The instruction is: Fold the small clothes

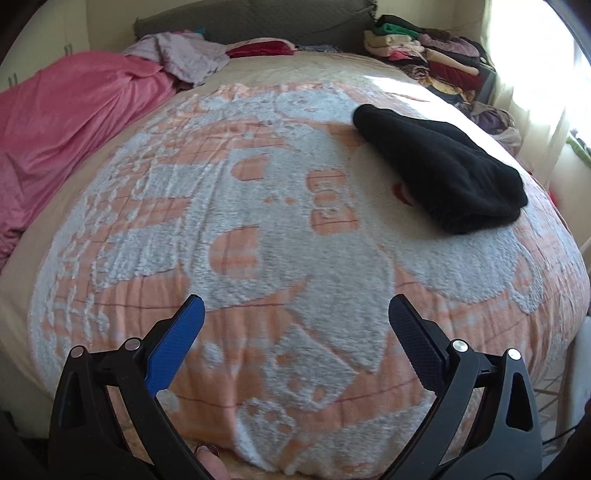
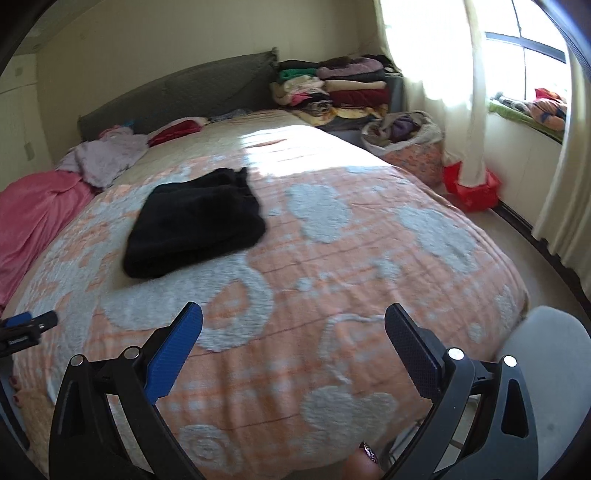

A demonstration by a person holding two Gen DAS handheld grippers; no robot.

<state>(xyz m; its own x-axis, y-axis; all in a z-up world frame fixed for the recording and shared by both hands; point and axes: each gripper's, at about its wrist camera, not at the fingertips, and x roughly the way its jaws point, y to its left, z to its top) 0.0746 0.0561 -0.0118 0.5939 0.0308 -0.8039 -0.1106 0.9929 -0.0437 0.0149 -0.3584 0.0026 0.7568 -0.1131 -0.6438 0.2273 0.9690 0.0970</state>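
Nearest in each wrist view are the tools themselves: the left gripper (image 1: 295, 314) and the right gripper (image 2: 293, 321) both hang over the near end of the bed (image 1: 258, 229) with their jaws spread wide and nothing between them. A fingertip with a painted nail (image 2: 369, 452) shows at the bottom edge of the right view.

Further up the blanket, towards the person's right, lies the black garment (image 1: 443, 170), already doubled into a thick, compact bundle with a rounded fold along its near edge. Neither gripper touches it; it is well apart from both.

Beyond it, at the left, a pink cover (image 1: 62, 129) and a crumpled lilac garment (image 1: 184, 55) lie near the headboard (image 1: 258, 22). At the far right corner is a stack of folded clothes (image 1: 424, 48), with a bag of clothes (image 2: 406, 140) on the floor beside the bed.

The black piece looks finished, so this seems the pause between items. The next move probably calls for setting it aside or reaching for an unfolded piece, most likely the lilac one, and spreading it flat on the bare blanket.
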